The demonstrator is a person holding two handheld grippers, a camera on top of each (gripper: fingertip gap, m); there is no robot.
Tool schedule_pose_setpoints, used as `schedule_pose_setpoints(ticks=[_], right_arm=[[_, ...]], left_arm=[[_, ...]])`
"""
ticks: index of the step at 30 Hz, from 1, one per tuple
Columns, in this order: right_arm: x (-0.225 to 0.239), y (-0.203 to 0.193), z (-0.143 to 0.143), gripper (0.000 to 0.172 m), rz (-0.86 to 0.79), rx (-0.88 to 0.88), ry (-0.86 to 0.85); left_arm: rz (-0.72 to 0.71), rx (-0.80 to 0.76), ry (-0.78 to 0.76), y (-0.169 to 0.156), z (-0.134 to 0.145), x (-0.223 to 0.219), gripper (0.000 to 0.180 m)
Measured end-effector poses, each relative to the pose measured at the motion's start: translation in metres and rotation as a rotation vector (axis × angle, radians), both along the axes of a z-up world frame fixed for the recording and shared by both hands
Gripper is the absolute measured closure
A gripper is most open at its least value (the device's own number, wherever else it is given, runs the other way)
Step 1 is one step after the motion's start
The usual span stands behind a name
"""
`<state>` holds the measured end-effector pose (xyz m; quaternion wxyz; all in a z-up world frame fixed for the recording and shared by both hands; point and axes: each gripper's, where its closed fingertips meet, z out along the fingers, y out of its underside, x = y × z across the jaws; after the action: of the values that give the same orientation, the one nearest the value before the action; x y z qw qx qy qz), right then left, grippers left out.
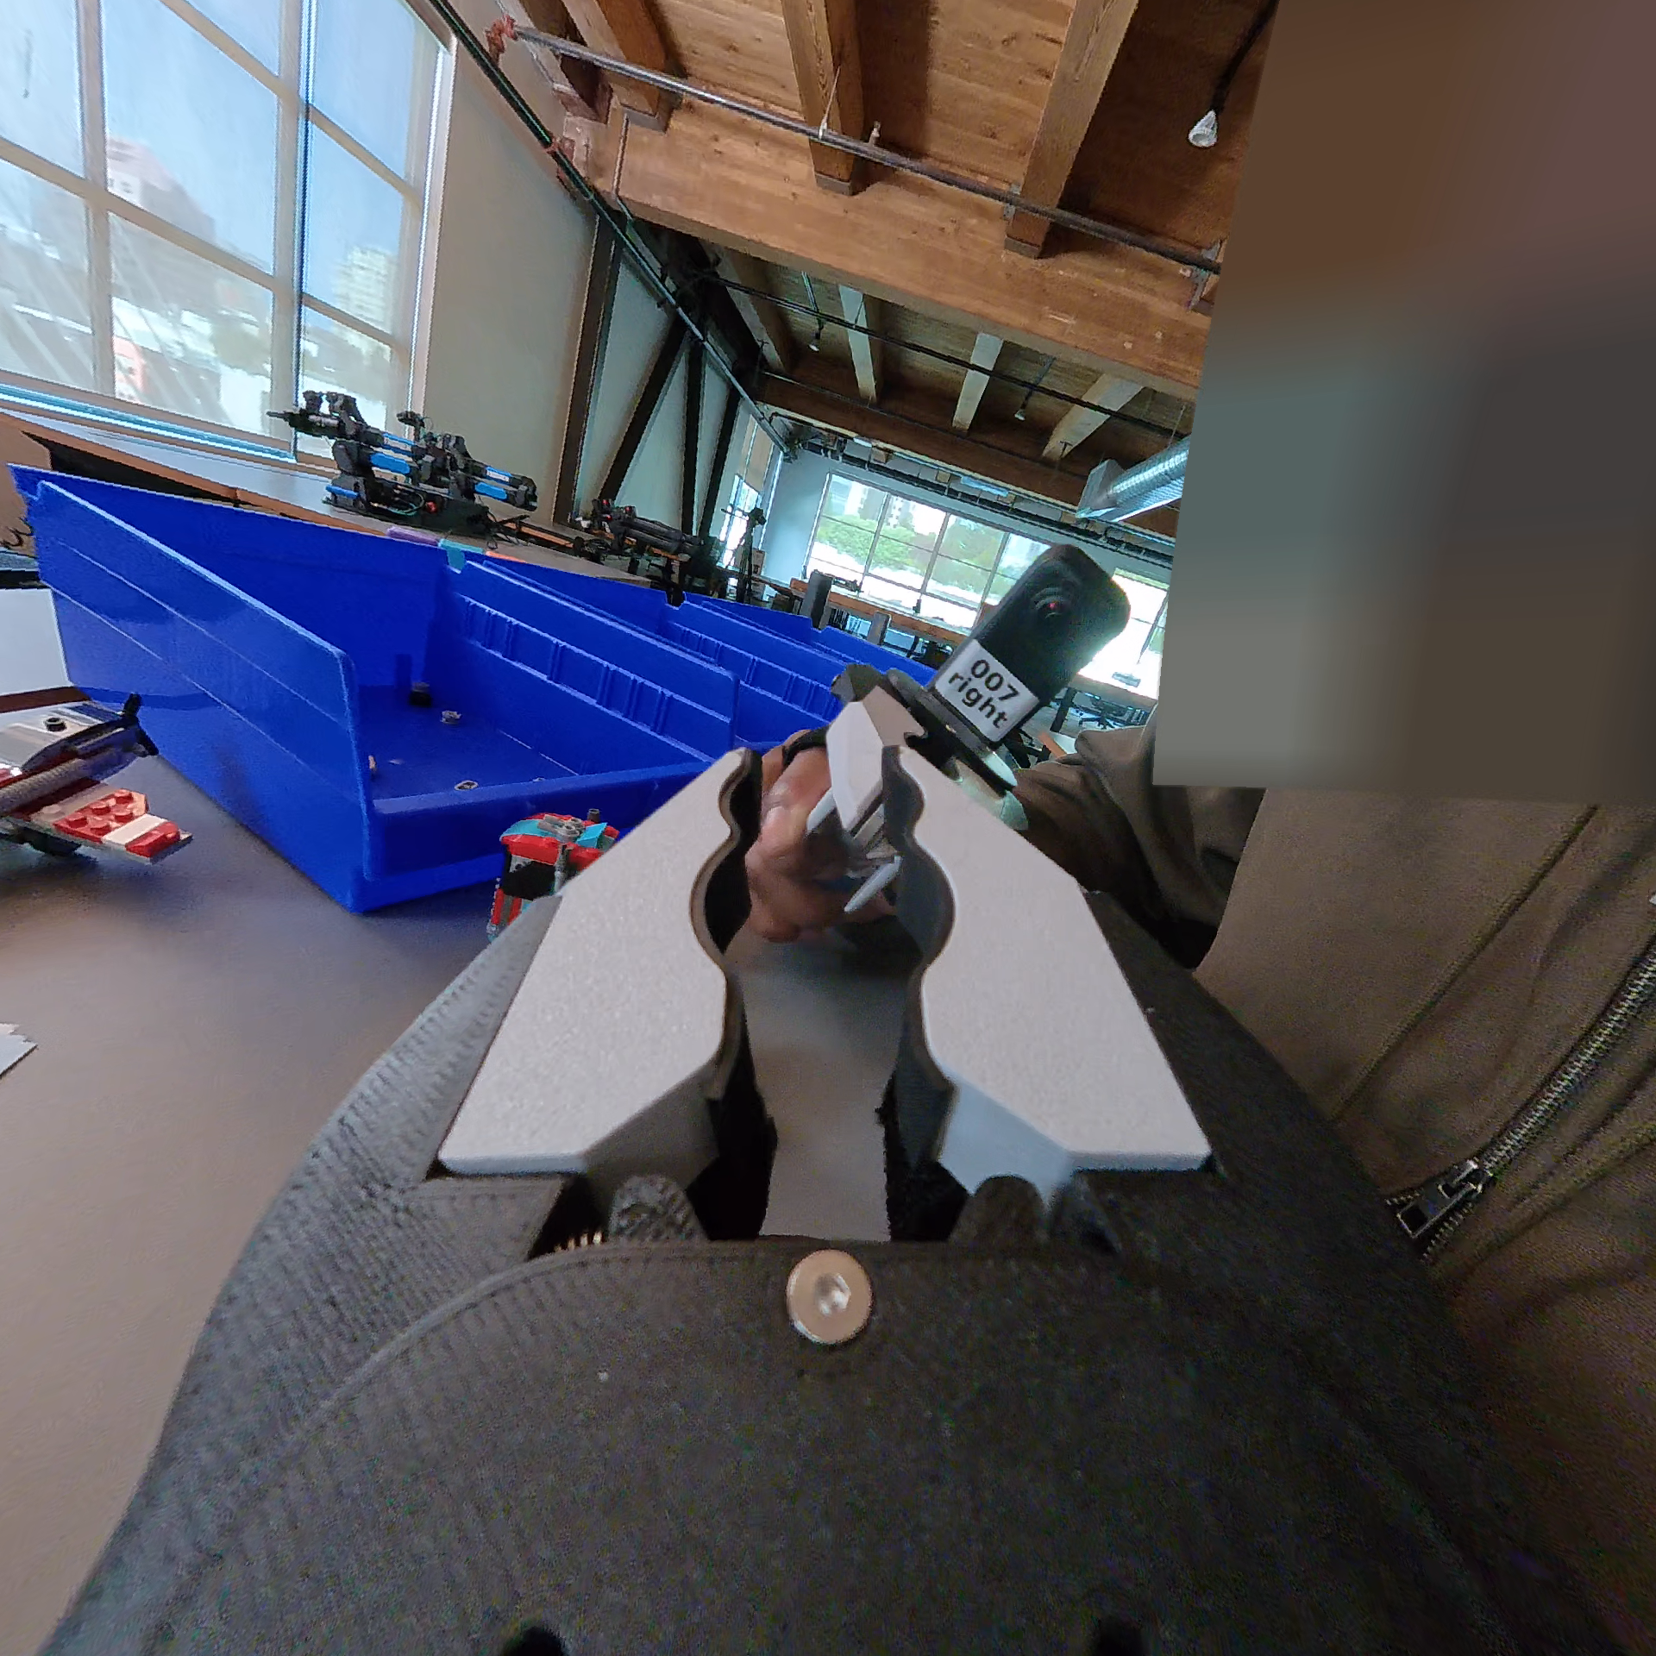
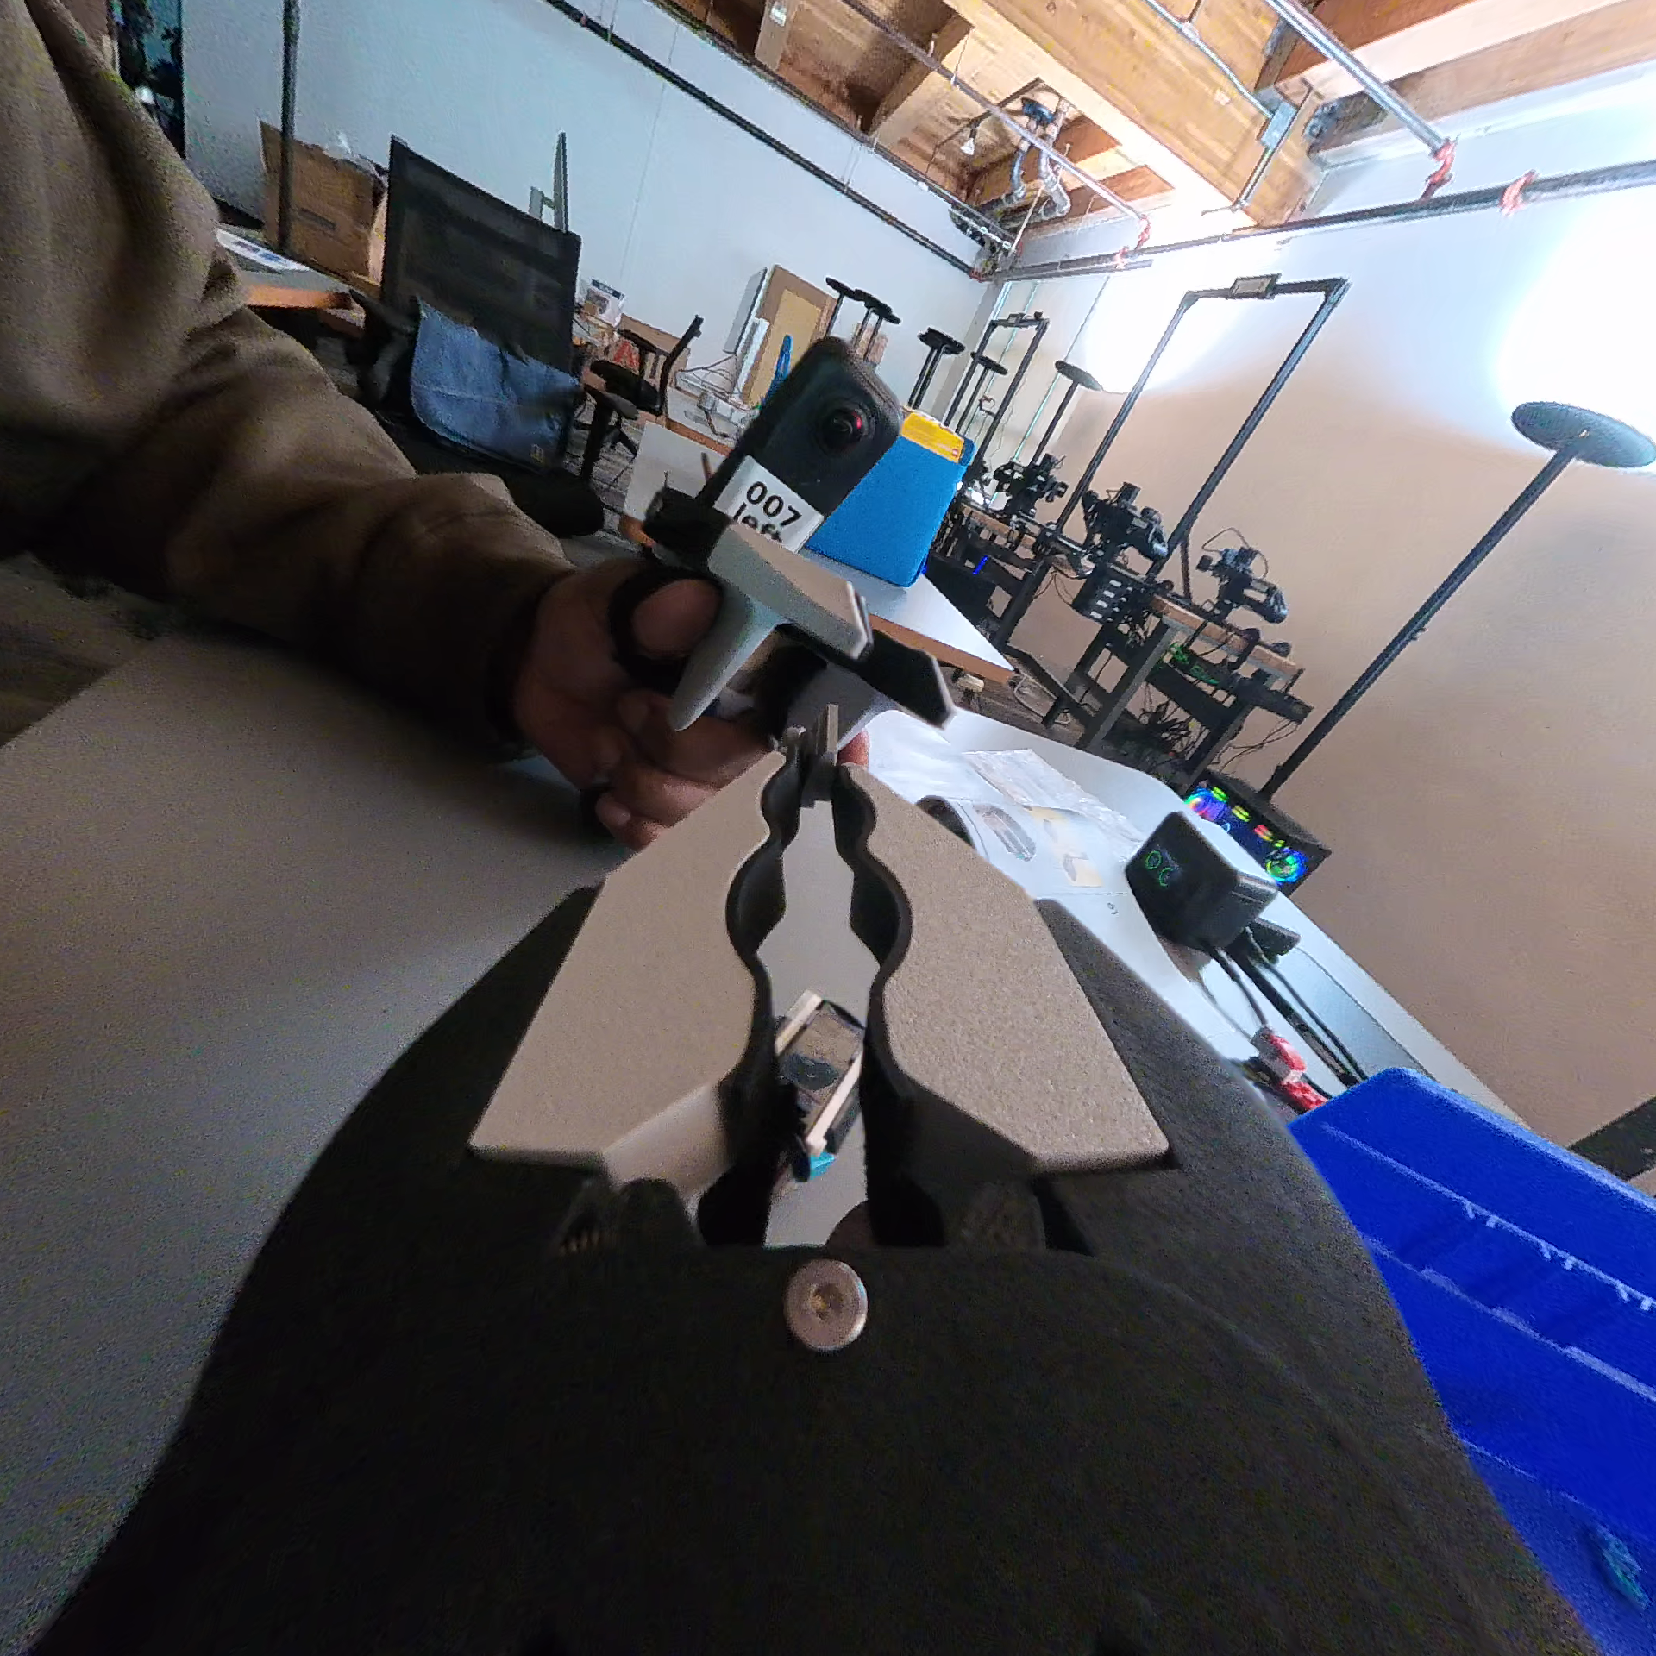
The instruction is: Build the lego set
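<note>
The right gripper [image 2: 814, 778] pinches a small grey part [image 2: 817, 751] at its fingertips. The left gripper [image 1: 820, 789] stands partly open, holding nothing, above the bench [image 1: 224, 1030].

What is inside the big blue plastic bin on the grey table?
The big blue plastic bin holds only a few tiny dark and silvery bits scattered on its floor. Its near wall hides the front strip of the floor, so anything lying there cannot be seen.
</note>
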<state>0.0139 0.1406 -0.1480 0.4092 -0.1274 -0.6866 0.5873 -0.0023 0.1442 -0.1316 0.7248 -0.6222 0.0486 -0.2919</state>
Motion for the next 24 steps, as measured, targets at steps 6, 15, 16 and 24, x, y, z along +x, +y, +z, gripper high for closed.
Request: schedule_pose_setpoints(ticks=[6,15,16,24], right_arm=[[0.0019,-0.0029,0.0004,0.165,-0.029,0.07,0.077],[0.0033,-0.0069,-0.0009,0.165,-0.036,0.104,0.108],[0.0034,-0.0071,-0.0009,0.165,-0.036,0.104,0.109],[0.0041,-0.0086,-0.0008,0.165,-0.039,0.113,0.12]], left_arm=[[0.013,0.009,-0.002,-0.0009,0.0018,-0.0031,0.153],[0.014,0.015,-0.004,-0.0016,0.0031,-0.0036,0.153],[0.014,0.015,-0.004,-0.0017,0.0032,-0.0036,0.153],[0.013,0.016,-0.004,-0.0017,0.0033,-0.0033,0.153]])
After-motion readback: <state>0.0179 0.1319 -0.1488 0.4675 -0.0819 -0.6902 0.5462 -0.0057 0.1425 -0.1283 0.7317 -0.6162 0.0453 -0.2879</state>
